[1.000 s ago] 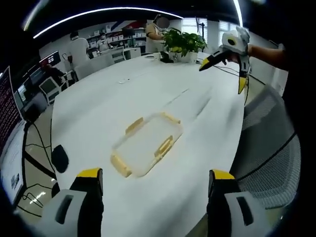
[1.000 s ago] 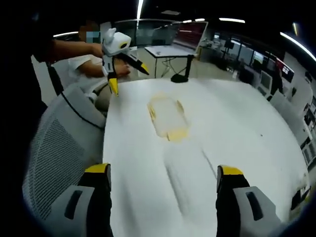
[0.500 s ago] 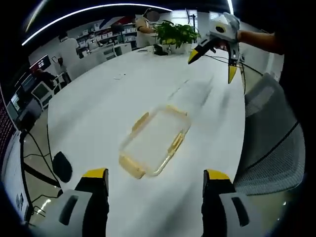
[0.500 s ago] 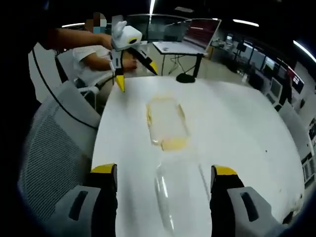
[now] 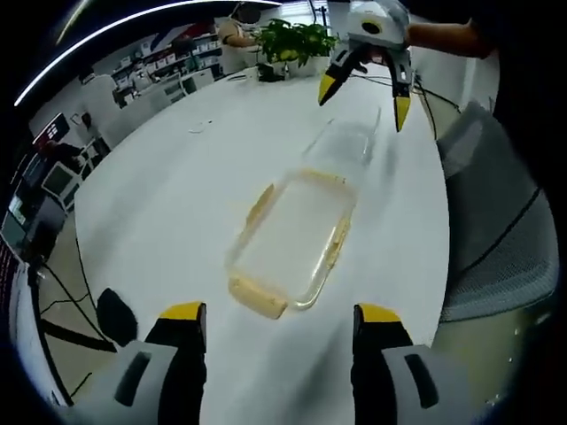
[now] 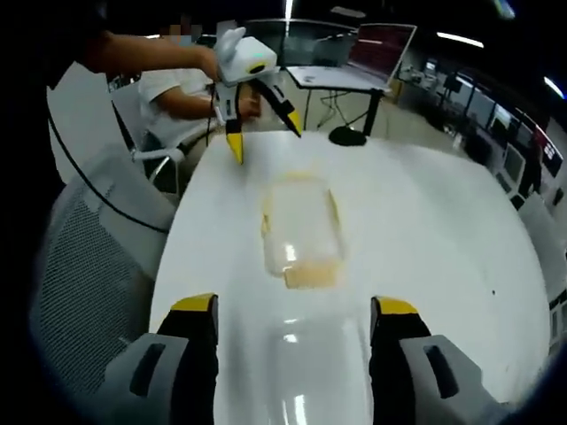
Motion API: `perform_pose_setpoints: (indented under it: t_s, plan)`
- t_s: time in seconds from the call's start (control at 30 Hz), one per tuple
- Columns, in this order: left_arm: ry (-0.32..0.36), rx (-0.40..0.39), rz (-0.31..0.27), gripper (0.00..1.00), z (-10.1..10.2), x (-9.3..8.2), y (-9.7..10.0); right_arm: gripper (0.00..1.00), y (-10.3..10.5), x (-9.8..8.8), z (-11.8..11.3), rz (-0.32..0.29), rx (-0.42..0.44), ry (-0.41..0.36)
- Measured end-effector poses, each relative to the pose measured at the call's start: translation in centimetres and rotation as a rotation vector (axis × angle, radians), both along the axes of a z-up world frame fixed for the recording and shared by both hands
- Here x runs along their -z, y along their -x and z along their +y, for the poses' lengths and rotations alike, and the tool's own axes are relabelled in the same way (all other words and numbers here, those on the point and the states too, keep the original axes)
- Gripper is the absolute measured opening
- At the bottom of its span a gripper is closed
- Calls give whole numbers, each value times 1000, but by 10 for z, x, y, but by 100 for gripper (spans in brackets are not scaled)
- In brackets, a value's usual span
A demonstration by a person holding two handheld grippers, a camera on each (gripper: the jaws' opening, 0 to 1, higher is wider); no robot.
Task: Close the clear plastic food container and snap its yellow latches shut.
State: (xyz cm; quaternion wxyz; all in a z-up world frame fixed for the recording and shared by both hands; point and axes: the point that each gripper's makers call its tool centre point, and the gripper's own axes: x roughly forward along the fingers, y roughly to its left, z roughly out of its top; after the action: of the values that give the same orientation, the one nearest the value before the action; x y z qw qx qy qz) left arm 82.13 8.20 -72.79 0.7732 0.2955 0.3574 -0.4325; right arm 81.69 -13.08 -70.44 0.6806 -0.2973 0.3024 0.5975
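one clear container (image 5: 292, 243) on white table (image 5: 168, 186), two claws (image 5: 276, 320) (image 6: 292, 305) wide open, empty

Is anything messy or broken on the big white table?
Nothing looks spilled or broken. The clear container with yellow latches lies on the white table, and a separate clear piece rests just beyond it, not fitted on. Both grippers hover open.

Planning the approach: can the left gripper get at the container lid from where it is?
Probably yes. The left gripper is open and the lid lies flat on the white table straight ahead, nothing between. The right gripper hangs beyond its far end.
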Motion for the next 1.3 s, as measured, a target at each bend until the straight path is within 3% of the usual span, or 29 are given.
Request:
perform_pose_setpoints:
  t_s: [0.3,0.73,0.9,1.03,1.3]
  plan:
    - [-30,95,-6,55,-1,10,-14,62,-13,14,17,13,1,33]
    - [-103,219,41,48,-2,29,-29,55,-21,44,30,32,-49,104]
    - [-162,288,60,44,-1,38,-30,53,-25,53,34,31,-53,128]
    - [-168,308,51,38,-4,39,-35,50,-29,59,37,24,-48,151]
    - [-194,356,89,37,-7,48,-35,47,-30,78,39,14,-84,221]
